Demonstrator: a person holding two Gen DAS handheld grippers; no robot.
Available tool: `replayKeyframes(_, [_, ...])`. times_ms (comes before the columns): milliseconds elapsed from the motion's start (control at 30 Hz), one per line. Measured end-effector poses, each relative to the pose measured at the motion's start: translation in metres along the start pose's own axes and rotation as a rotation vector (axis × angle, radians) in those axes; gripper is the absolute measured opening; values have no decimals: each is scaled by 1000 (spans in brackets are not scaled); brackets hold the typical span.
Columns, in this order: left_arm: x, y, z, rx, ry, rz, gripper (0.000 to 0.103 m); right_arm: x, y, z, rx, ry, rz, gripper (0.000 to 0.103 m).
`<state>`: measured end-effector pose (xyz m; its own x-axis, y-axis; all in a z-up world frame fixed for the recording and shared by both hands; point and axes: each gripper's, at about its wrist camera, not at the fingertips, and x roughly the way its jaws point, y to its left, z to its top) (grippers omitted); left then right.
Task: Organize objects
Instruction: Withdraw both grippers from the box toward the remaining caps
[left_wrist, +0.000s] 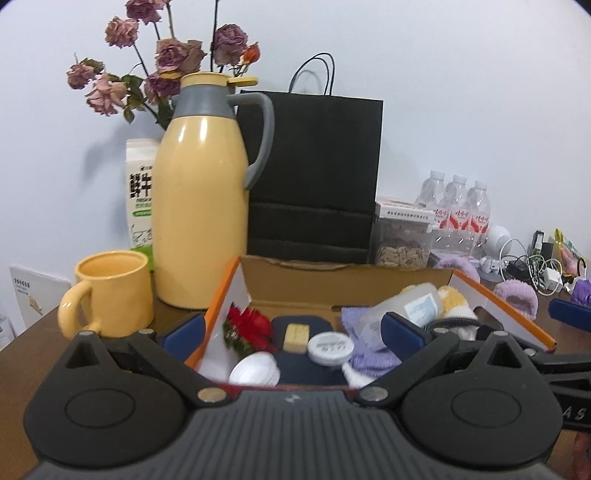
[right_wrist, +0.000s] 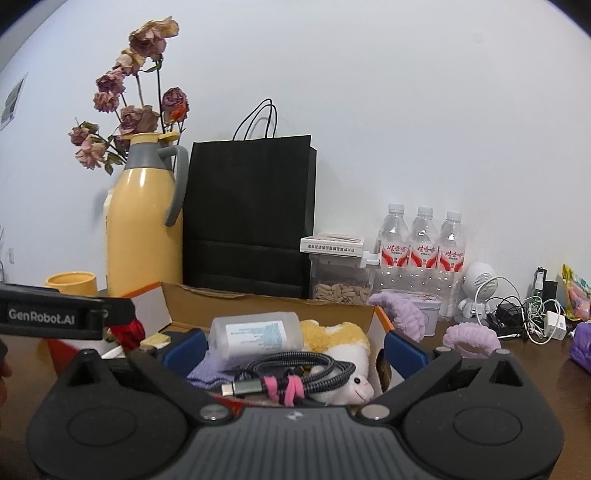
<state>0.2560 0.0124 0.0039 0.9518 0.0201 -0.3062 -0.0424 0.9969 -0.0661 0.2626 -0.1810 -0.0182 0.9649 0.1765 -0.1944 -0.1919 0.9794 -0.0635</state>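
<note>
An open cardboard box (left_wrist: 347, 275) with orange-edged flaps sits on the brown table; it also shows in the right wrist view (right_wrist: 266, 306). In it lie a red flower (left_wrist: 249, 325), a yellow block (left_wrist: 296, 335), two white round lids (left_wrist: 330, 348), purple cloth (left_wrist: 364, 350), a clear bottle (right_wrist: 255, 334), a yellow-and-white plush (right_wrist: 343, 350) and a coiled cable with a pink tie (right_wrist: 291, 376). My left gripper (left_wrist: 293, 332) is open over the box's left half, holding nothing. My right gripper (right_wrist: 291, 345) is open over its right half, around the bottle and cable without gripping.
A yellow mug (left_wrist: 110, 293), a yellow thermos (left_wrist: 201, 195), a milk carton (left_wrist: 139, 195) and dried roses stand at the left. A black paper bag (left_wrist: 314, 177), a seed container (right_wrist: 341, 273), three water bottles (right_wrist: 421, 251), purple headbands (right_wrist: 471, 338) and tangled chargers (right_wrist: 532, 317) lie behind and right.
</note>
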Motion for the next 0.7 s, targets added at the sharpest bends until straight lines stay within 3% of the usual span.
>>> replayKeyframes(267, [-27, 11, -11, -9, 22, 9, 103, -30, 2, -9, -18, 26, 22, 103])
replayKeyframes(700, [-51, 29, -29, -23, 131, -14, 103, -51, 15, -25, -66, 173, 77, 103])
